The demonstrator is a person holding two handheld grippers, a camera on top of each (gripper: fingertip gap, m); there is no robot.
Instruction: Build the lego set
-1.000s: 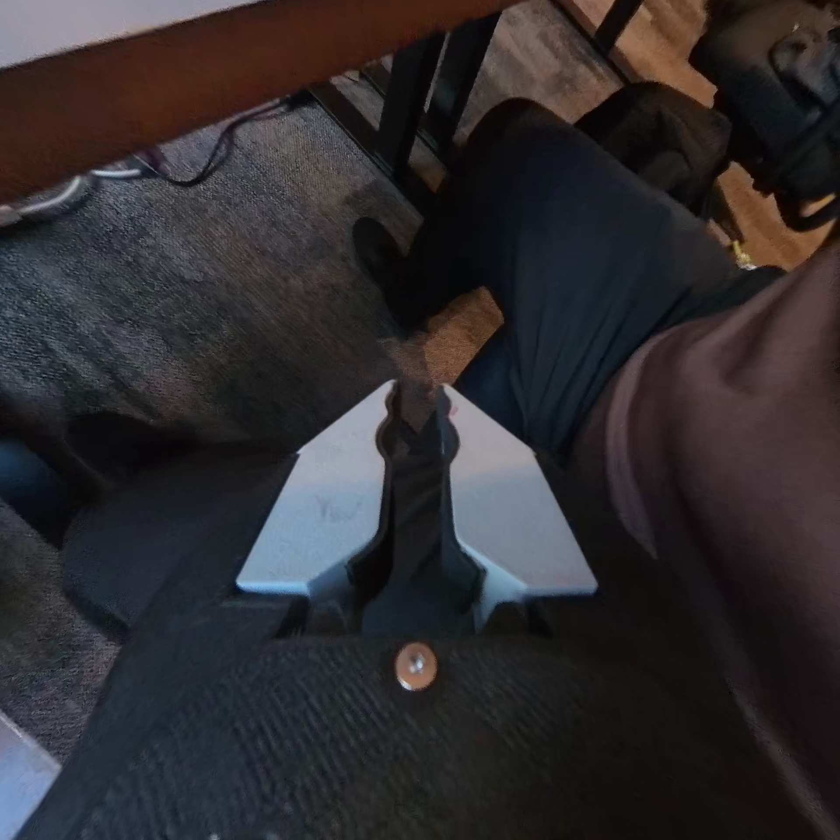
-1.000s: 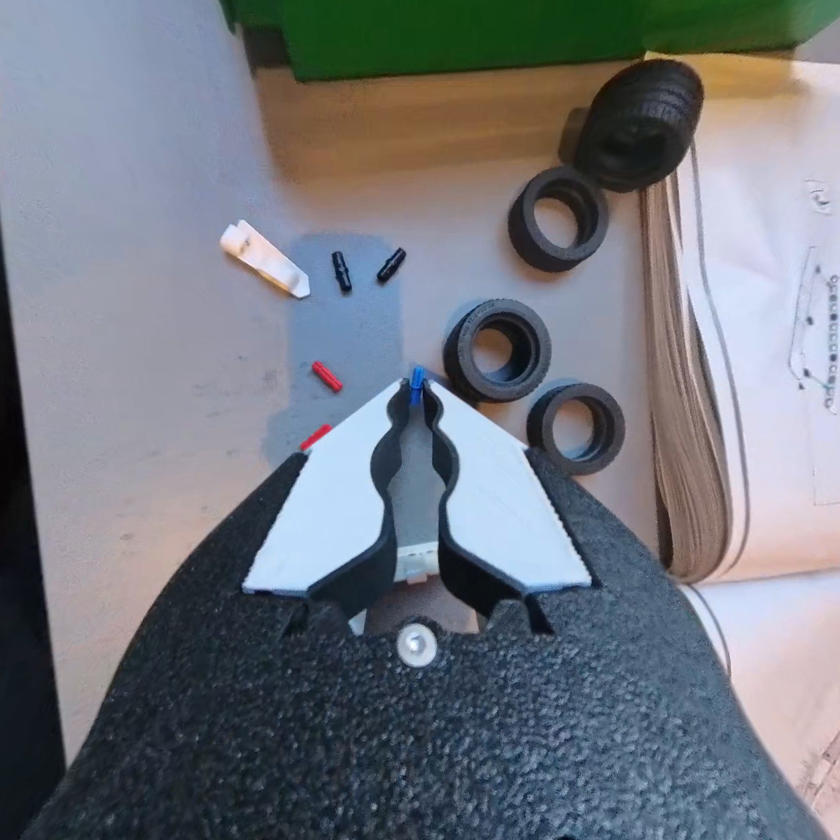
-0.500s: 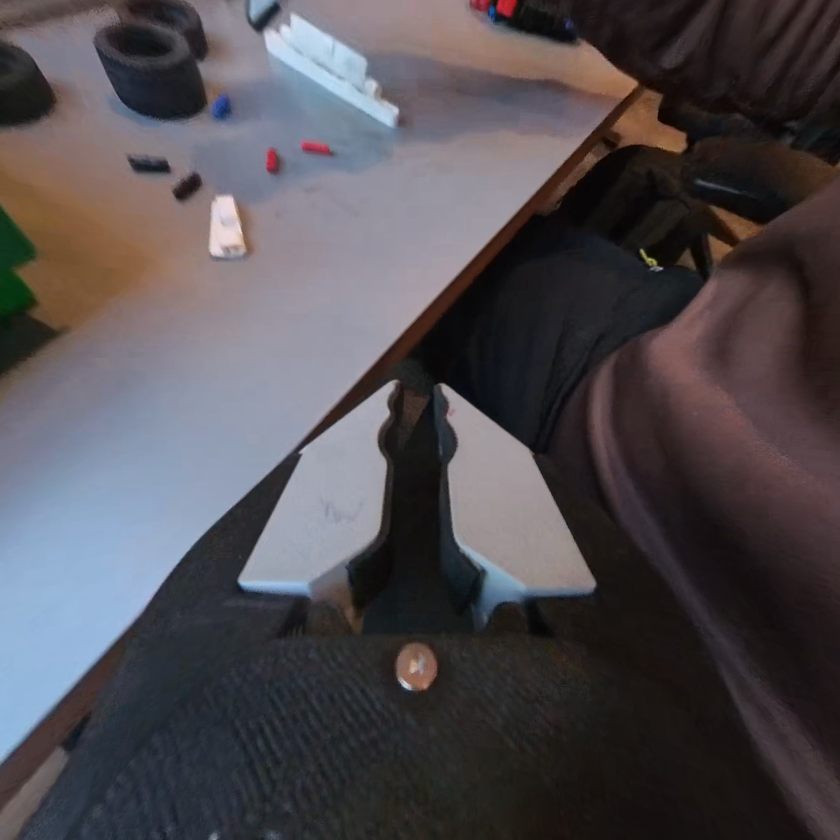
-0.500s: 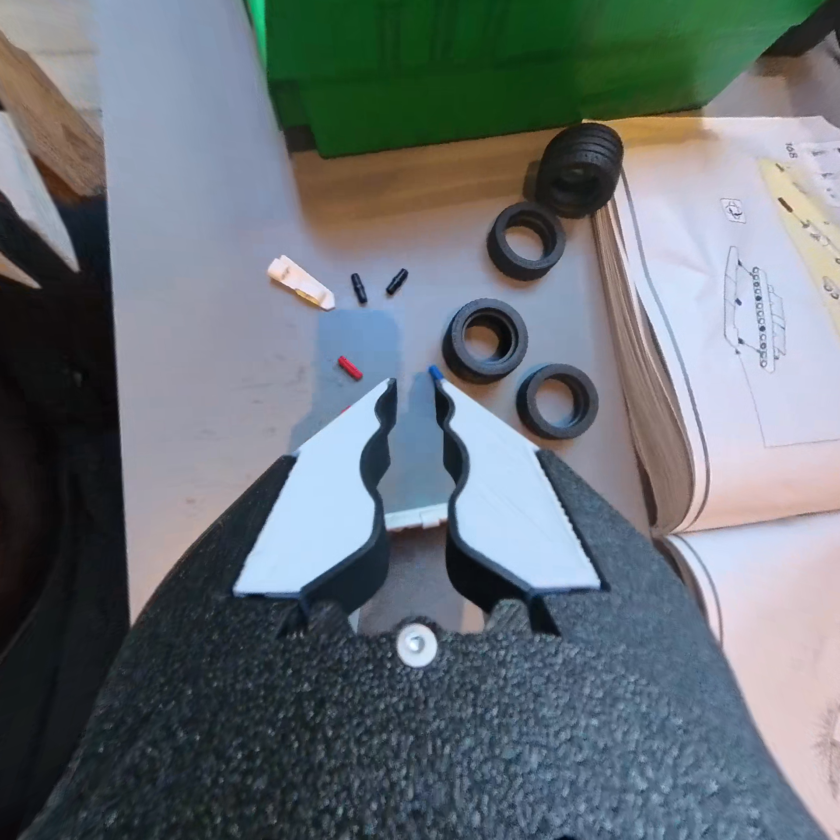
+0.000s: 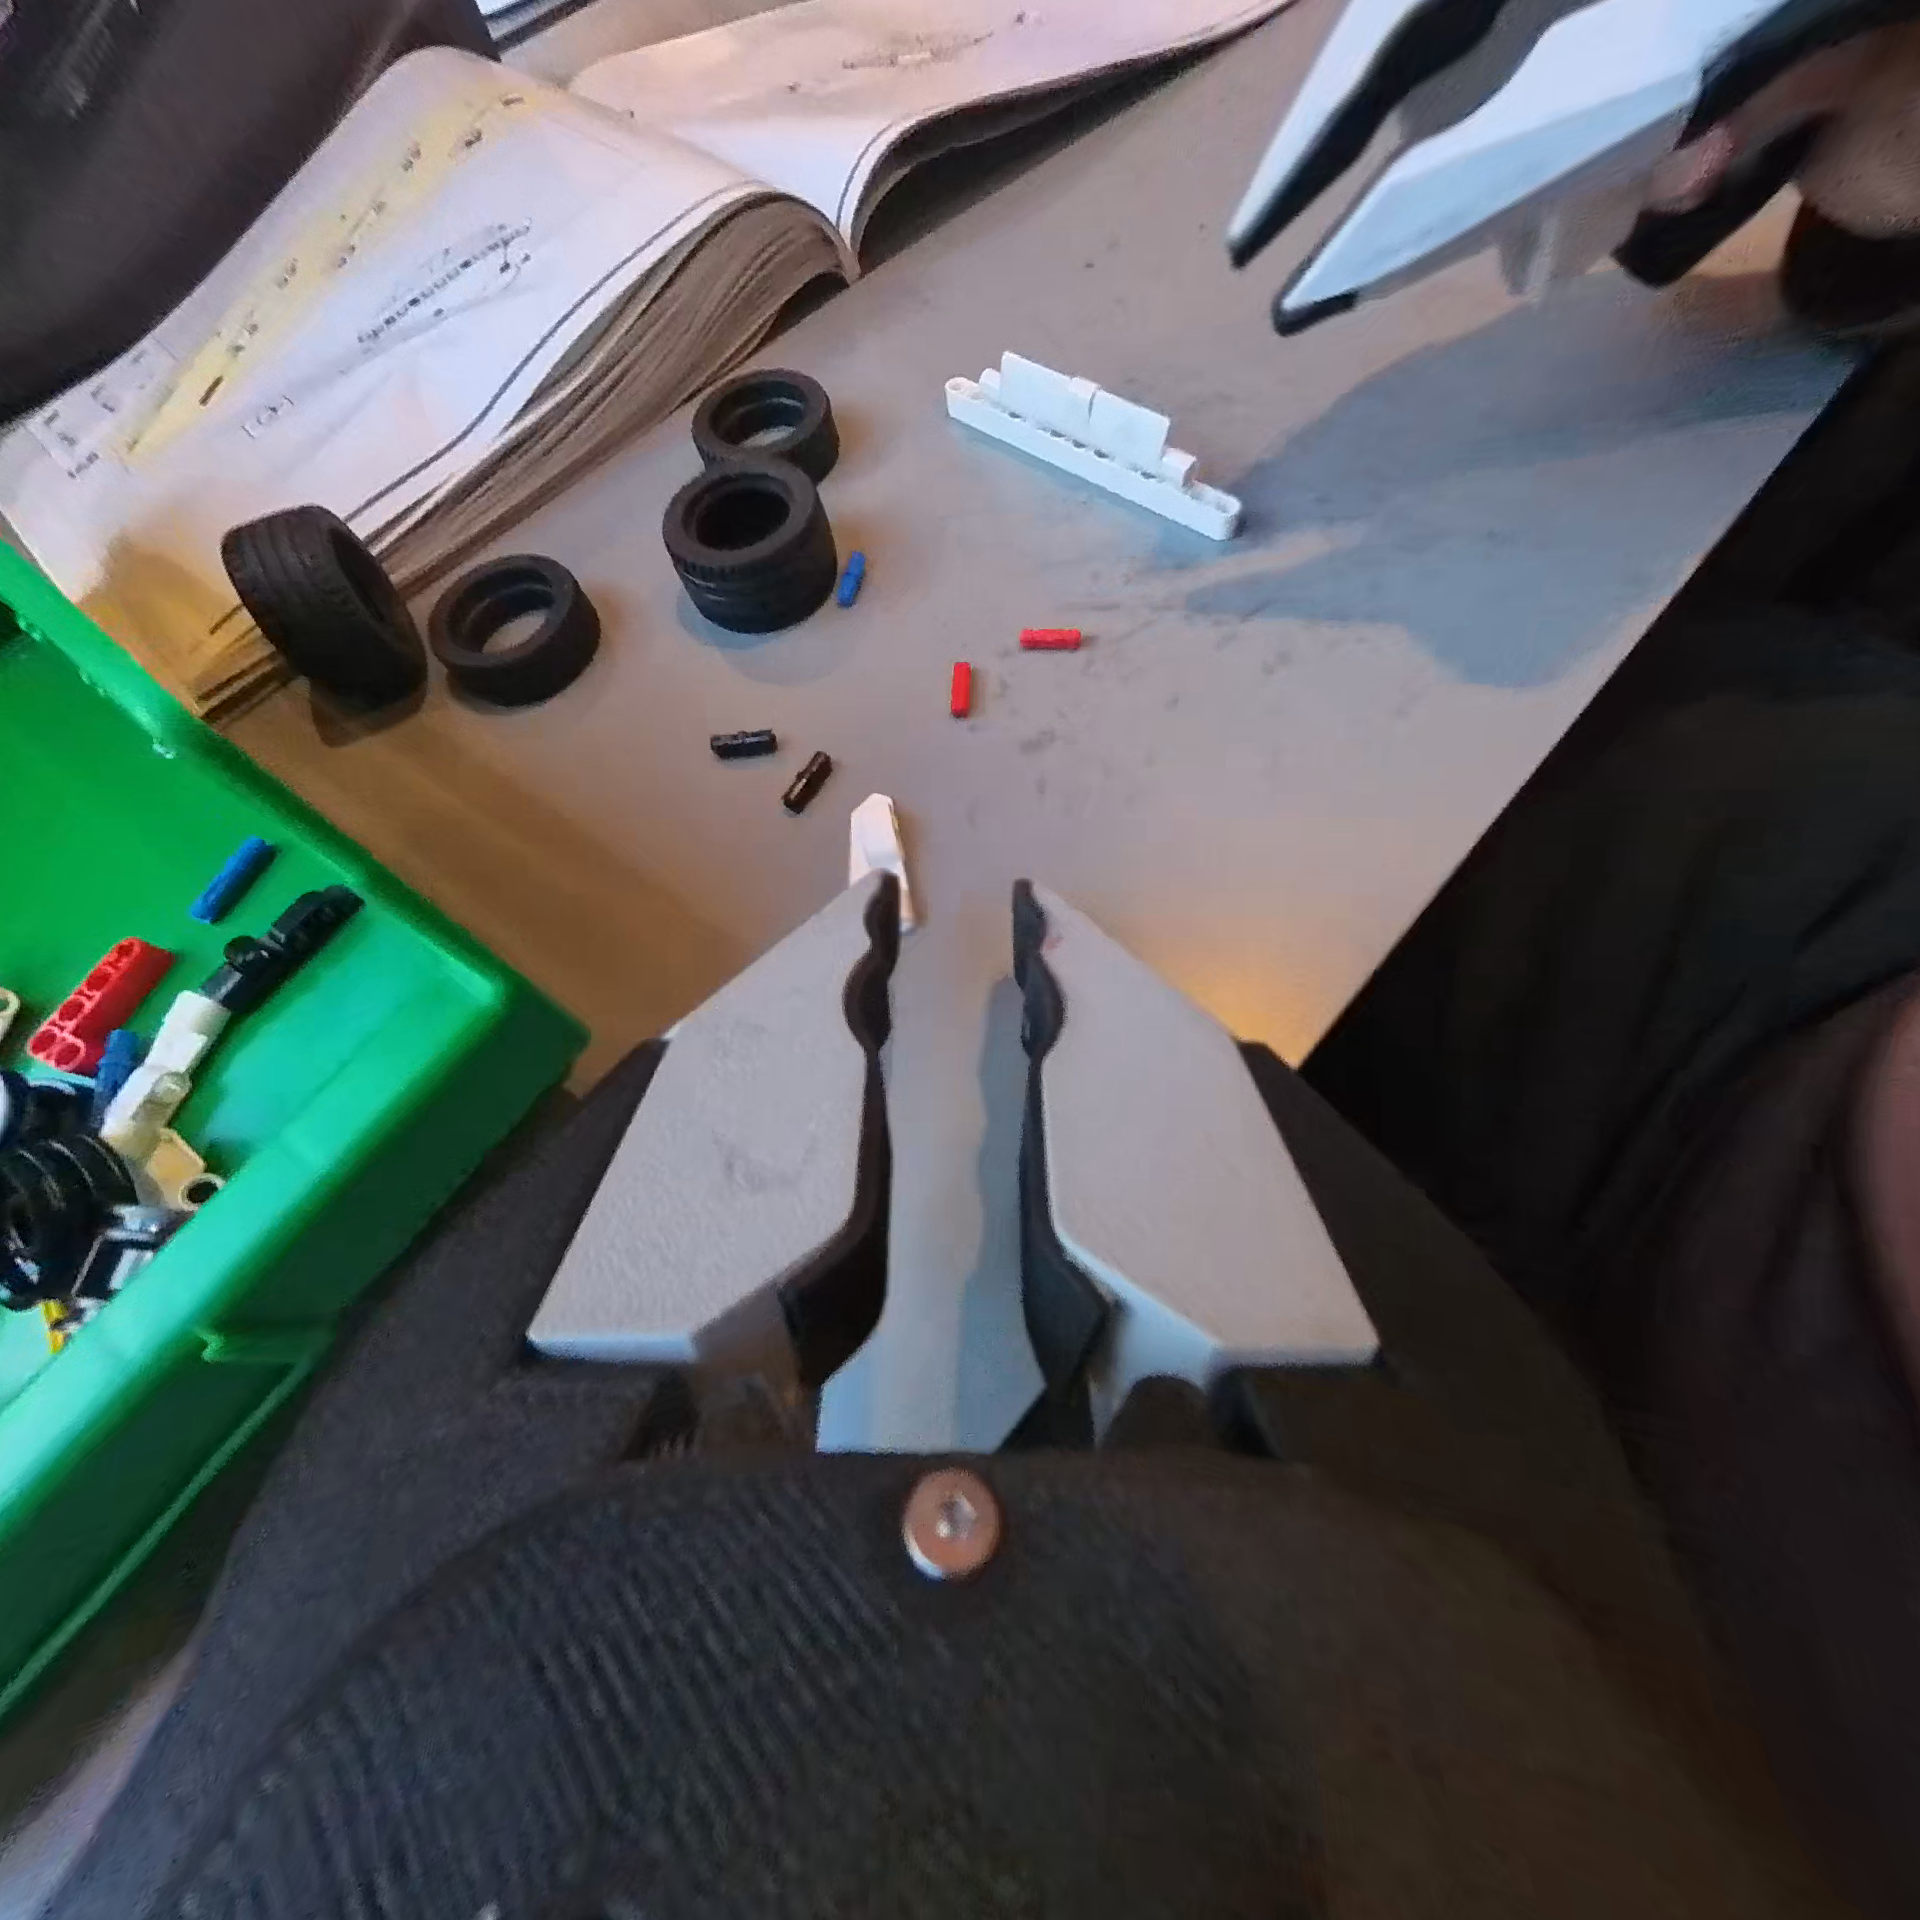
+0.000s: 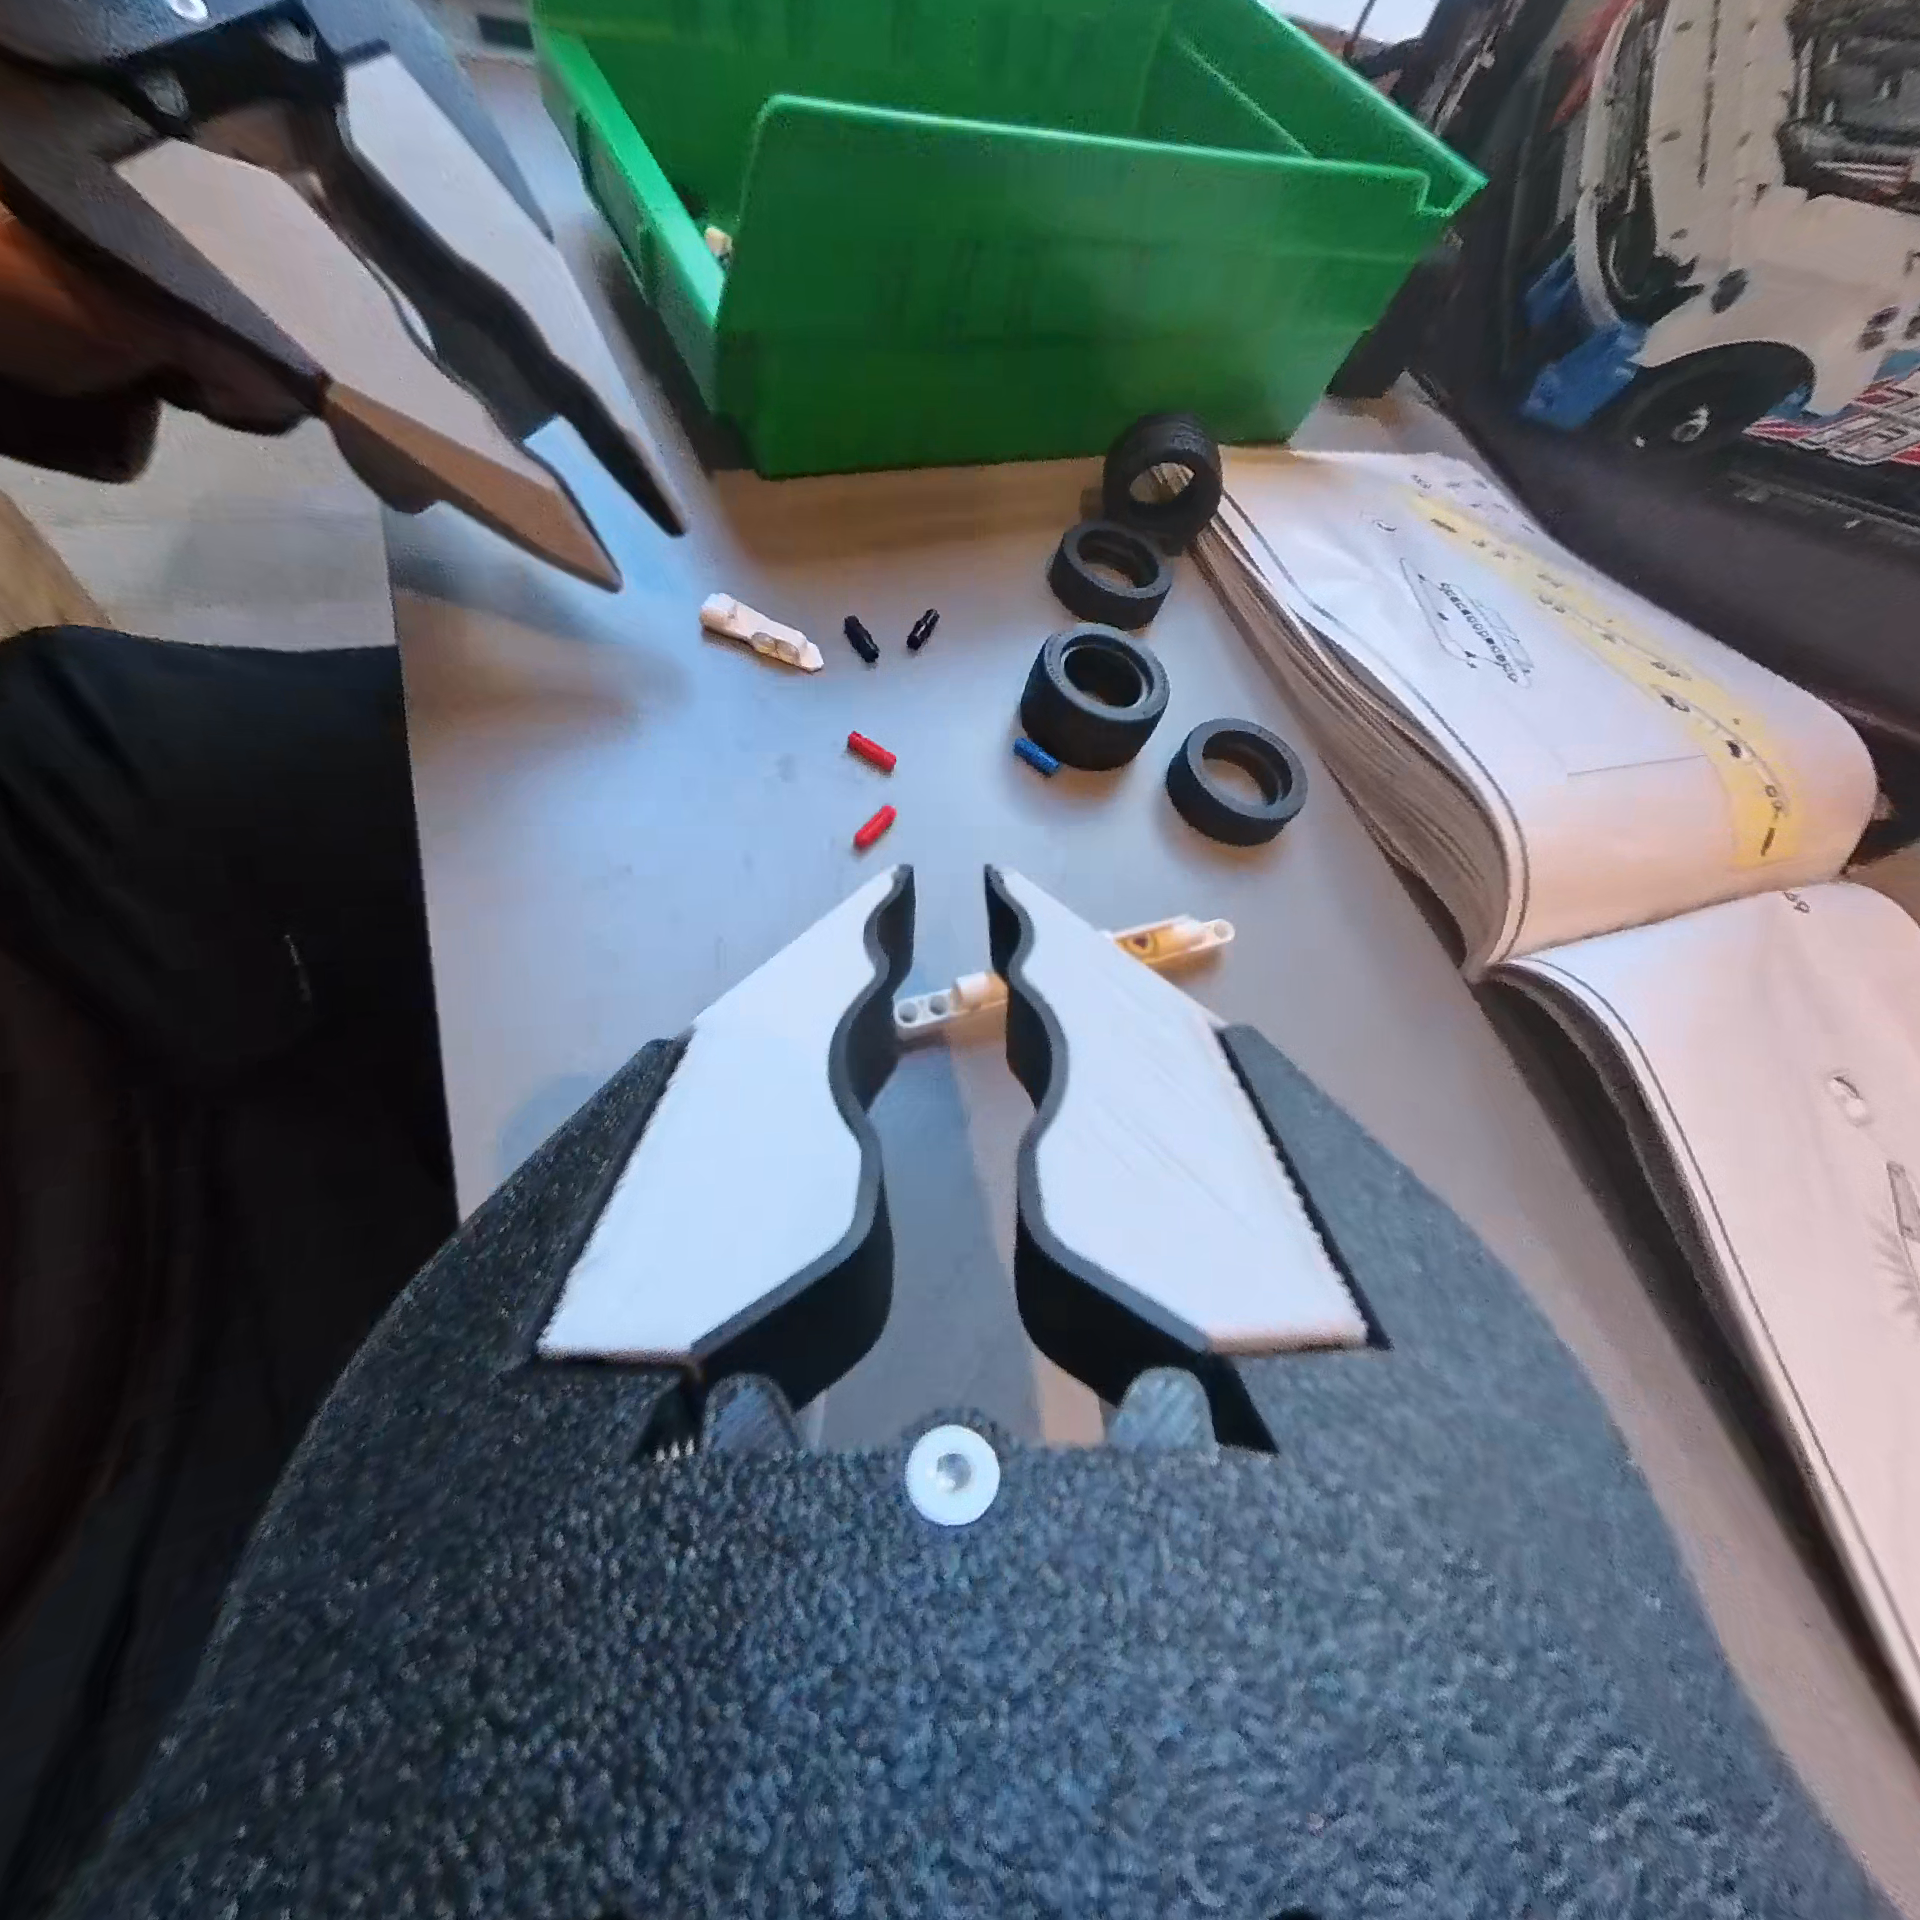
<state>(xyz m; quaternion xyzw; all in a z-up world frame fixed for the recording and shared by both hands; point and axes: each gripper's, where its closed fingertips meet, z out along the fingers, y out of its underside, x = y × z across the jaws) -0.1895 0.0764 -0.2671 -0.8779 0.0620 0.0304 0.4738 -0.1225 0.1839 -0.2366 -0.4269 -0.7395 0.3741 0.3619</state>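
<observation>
Since a second ago the left gripper (image 5: 948,902) has swung up from under the table and now hangs over the grey table (image 5: 1195,831), jaws spread and empty, while the right gripper (image 6: 949,883) has let go of the small blue pin (image 6: 1036,756) it pinched and lifted away, its jaws likewise spread with nothing between them. That pin lies on the table touching the thick black rubber tyre (image 6: 1093,696). Three more black tyres sit around it: a flat one (image 6: 1234,781) just beside, another (image 6: 1112,574) farther on, and one standing on edge (image 6: 1162,480) against the open instruction booklet (image 6: 1558,707). Two red pins (image 6: 871,788), two black pins (image 6: 886,634) and a small white wedge-shaped piece (image 6: 761,644) are scattered in the open middle, apart from one another. The long white beam assembly (image 5: 1091,442) lies near the table's near edge, partly hidden behind the right gripper's jaws in the right wrist view. A green plastic bin (image 5: 343,1049) of loose parts stands at the far side, near the tyre on edge. The booklet's pages carry diagrams and small print too blurred to read. Bare table lies between the pins and the near edge, beyond which are dark trousers (image 5: 1662,935). A white model car (image 6: 1745,239) stands past the booklet.
</observation>
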